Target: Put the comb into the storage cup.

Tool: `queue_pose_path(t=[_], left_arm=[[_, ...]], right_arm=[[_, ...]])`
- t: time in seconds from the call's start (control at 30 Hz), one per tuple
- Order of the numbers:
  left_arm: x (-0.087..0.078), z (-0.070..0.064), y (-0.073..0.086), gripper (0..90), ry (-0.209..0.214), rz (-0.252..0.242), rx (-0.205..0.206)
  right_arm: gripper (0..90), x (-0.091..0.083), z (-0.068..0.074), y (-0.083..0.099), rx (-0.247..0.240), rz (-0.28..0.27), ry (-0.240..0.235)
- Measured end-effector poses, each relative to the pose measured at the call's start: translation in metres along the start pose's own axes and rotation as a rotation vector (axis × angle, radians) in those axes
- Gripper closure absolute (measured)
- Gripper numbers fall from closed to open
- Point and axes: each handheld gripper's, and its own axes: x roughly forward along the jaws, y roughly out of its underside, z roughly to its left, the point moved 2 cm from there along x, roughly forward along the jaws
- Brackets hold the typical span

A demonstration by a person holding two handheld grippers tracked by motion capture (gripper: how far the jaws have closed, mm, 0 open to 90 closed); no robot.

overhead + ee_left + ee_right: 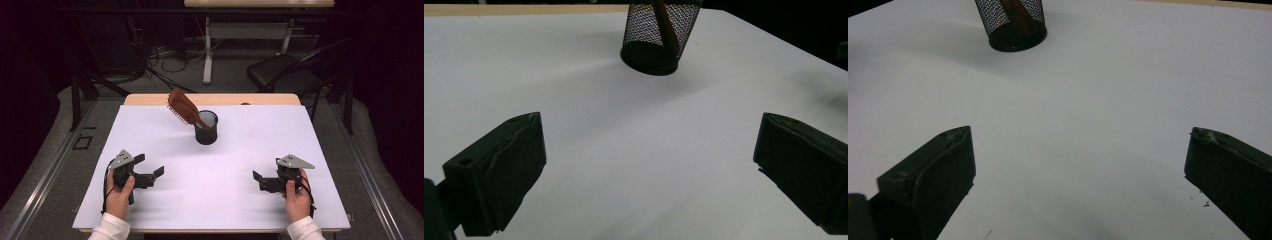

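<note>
Resting low at the near left of the desk (150, 210), the left gripper (149, 170) is held in the person's left hand (118, 195) with its jaws spread wide and nothing between them; the left gripper view confirms bare white surface in the gap. It points toward the middle, well apart from the cup (206, 128).

That black mesh cup stands upright near the far centre of the desk. A brown brush (183, 107) sits handle-down inside it, bristle head leaning out over the rim to the left. The lean follows from the brush being taller than the cup, so the rim props it.

At the near right, the right gripper (259, 181), in the right hand (297, 197), mirrors the left: jaws released, empty, aimed inward. In my judgement both grippers sit at a neutral stand-off, and the brush is stowed.
</note>
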Motion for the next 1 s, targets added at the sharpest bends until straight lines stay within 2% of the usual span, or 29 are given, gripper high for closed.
queue_pose_path(t=[1.0], left_arm=[[0.0018, -0.0014, 0.0012, 0.6, 0.000, 0.006, 0.007]], right_arm=[[0.0, 0.0011, -0.0007, 0.0005, 0.001, 0.001, -0.004]])
